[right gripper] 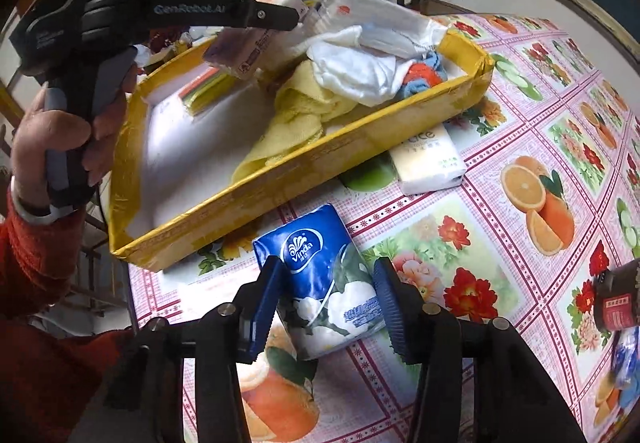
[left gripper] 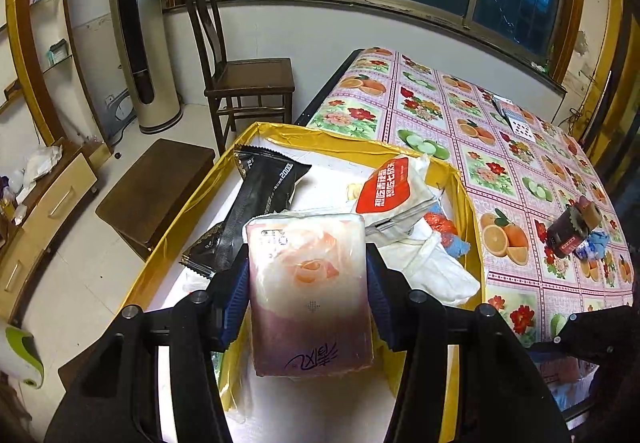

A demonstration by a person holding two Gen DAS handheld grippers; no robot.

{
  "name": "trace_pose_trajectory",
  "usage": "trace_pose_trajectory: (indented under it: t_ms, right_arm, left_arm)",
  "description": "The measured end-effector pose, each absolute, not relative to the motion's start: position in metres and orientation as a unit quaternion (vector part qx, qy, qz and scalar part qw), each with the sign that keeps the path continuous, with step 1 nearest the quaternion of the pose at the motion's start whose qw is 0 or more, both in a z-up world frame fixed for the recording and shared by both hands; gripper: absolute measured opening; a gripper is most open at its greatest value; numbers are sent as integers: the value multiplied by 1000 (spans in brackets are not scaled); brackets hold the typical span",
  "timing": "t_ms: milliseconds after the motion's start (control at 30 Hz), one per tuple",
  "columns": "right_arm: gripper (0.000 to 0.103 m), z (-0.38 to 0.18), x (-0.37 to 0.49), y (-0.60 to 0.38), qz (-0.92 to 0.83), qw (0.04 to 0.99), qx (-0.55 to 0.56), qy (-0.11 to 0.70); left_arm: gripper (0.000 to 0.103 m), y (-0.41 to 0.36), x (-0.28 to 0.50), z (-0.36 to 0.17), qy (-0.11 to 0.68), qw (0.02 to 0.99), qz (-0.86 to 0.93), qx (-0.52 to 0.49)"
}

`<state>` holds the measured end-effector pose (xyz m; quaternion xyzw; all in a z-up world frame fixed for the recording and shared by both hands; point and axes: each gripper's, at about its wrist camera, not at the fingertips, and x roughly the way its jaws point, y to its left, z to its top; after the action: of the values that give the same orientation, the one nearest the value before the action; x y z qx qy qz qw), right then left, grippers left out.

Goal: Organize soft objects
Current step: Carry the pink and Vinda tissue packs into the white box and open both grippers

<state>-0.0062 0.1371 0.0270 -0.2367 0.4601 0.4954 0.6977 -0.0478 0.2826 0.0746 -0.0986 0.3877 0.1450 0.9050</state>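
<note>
Yellow cardboard makes the box (left gripper: 466,203), and everything here goes into it. The left gripper (left gripper: 307,289) is squeezed tight on a pink tissue pack (left gripper: 308,283) and holds it up over the near end of the box. I think this is the dropping step: next the fingers must open so the pack falls on the bare white floor of the box.

The right gripper (right gripper: 326,307) has its fingers apart, one on each side of a blue tissue pack (right gripper: 324,283) that lies on the flowered tablecloth (right gripper: 520,283) just outside the box. It looks ready to close and lift.

Inside the box, at the far end, lie a black packet (left gripper: 256,203), a red and white bag (left gripper: 394,187), a white cloth (right gripper: 352,71) and a yellow towel (right gripper: 296,115). A cream tissue pack (right gripper: 430,159) waits against the outside wall of the box. The heap fills the far end, so only the near end has room
</note>
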Motion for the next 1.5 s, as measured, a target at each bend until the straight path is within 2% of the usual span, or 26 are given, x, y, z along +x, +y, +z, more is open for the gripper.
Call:
trace_pose_trajectory:
  t_ms: [100,133,200,233,300,433,667,867,967,1033,1200,1500]
  right_arm:
    - [96,31,-12,138,515,681,-233,465]
    - [98,30,-14,140,511,684,-246,459]
    - [97,23,-19,145,496,689,-284,446]
    - [87,19,-19,147,494,688,-288,447]
    - [59,11,-14,148,486,684,-264,475]
    - [54,18,-15,138,475,705,-239,469]
    - [54,86,-5,144,494,742,-141,430]
    - [54,68,-7,206,484,743,-149,438]
    - [55,51,-11,224,485,738,-157,442]
    - [56,43,-13,230,488,729,-161,452]
    - [68,52,-17,220,492,736,-142,444]
    - [76,75,-3,165,474,761,-75,437]
  left_arm:
    - [51,278,-54,83,379,910,140,-93]
    - [51,277,-57,86,376,912,139,-91]
    - [51,275,-61,91,371,914,138,-87]
    - [51,275,-62,93,369,915,138,-86]
    - [51,276,-64,95,369,915,142,-83]
    - [51,284,-66,89,376,910,150,-84]
    - [51,297,-71,75,383,904,173,-82]
    - [53,307,-79,60,389,896,193,-92]
    - [60,312,-83,55,393,891,210,-91]
    - [70,314,-85,53,391,890,216,-92]
    - [74,314,-88,53,385,891,222,-93]
    - [74,297,-88,60,376,897,220,-76]
